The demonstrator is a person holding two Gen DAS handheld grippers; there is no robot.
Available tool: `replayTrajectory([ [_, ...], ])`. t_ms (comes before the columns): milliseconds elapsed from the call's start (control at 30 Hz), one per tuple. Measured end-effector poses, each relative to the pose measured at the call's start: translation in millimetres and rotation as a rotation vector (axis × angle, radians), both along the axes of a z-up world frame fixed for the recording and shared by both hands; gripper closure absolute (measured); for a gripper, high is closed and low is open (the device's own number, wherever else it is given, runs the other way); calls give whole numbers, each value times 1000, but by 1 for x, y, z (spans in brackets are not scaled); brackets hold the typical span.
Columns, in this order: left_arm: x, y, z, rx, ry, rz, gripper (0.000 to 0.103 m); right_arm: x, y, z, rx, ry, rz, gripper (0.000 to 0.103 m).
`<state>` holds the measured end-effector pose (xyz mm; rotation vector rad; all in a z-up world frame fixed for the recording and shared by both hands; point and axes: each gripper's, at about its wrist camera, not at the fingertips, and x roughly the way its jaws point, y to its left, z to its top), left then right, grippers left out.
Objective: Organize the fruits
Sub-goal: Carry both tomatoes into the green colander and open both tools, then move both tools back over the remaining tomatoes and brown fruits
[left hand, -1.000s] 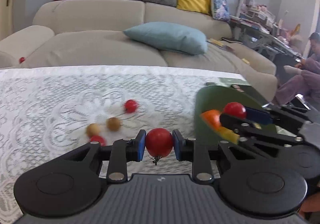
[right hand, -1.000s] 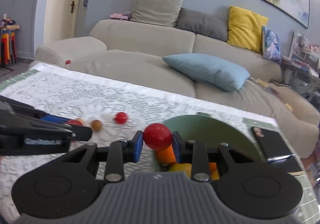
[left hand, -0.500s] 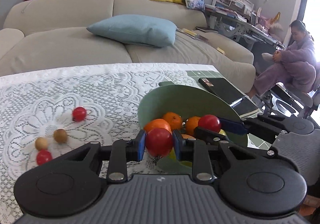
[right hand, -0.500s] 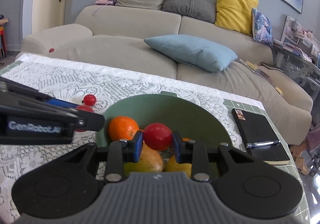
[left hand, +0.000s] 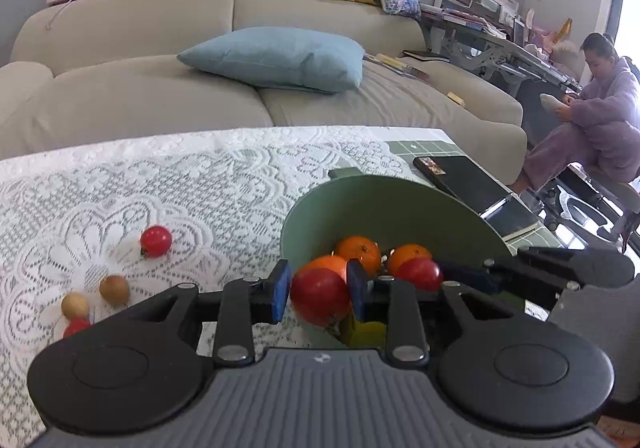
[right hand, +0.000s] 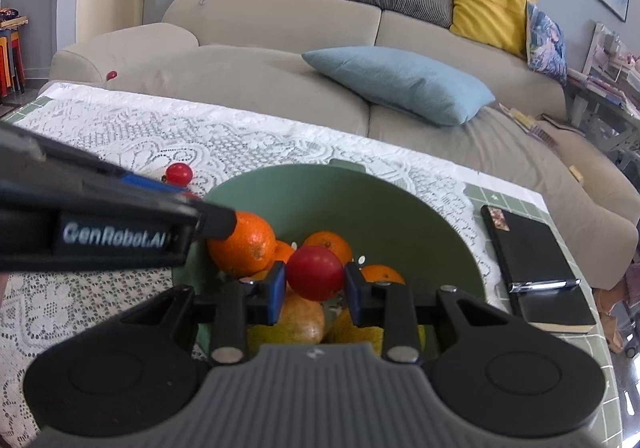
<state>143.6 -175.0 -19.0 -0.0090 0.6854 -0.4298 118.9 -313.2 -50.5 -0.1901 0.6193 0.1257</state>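
My left gripper [left hand: 319,295] is shut on a red cherry tomato [left hand: 320,296] at the near left rim of the green bowl [left hand: 400,196]. My right gripper [right hand: 315,288] is shut on another red tomato [right hand: 315,278] over the bowl [right hand: 360,192], above several oranges [right hand: 244,248]. The right gripper also shows in the left wrist view [left hand: 424,275], reaching in from the right with its tomato. The left gripper's arm [right hand: 100,228] crosses the right wrist view from the left. The bowl holds oranges [left hand: 358,252] and yellow fruit.
Loose on the lace tablecloth [left hand: 160,184] left of the bowl lie a red tomato [left hand: 156,241], two brown round fruits [left hand: 114,289] and another red tomato [left hand: 76,327]. A black notebook with a pen [right hand: 536,268] lies right of the bowl. A sofa stands behind the table.
Both grippers have moved right and forward with their tomatoes, from beside the bowl to over its rim and inside. The loose fruits have stayed put.
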Motion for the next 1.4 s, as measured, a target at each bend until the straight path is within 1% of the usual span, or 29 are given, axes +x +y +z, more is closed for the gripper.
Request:
replayTrajectory([
  [200,7,-5,1,-22,-2,-36,69,3,-3,1,-7,3,-18,75],
  [300,9,-10,-5,-10,24,-64,69,5,-4,0,-2,8,-15,75],
  [400,8,-10,-8,4,10,-71,69,6,-5,0,0,9,-14,75],
  [633,12,0,-8,-50,40,-70,69,7,-6,1,11,14,-17,75],
  [700,13,2,-8,-61,49,-64,63,8,-5,1,8,15,-17,74],
  [733,13,3,-8,-71,53,-66,63,8,-5,2,5,15,-18,73],
  [800,13,6,-7,-95,61,-72,57,8,-4,3,5,11,-19,64],
  [967,11,12,-1,-126,58,-70,49,7,-2,6,3,-2,-21,63],
  [1167,7,26,8,-165,50,-55,48,1,3,13,18,-25,-23,59],
  [1267,4,36,13,-181,41,-49,48,-3,10,18,33,-46,-19,52],
  [1367,-1,46,19,-176,26,-29,48,-8,20,24,53,-69,-7,51],
  [1400,-2,49,21,-170,19,-23,48,-9,24,26,64,-76,-4,49],
])
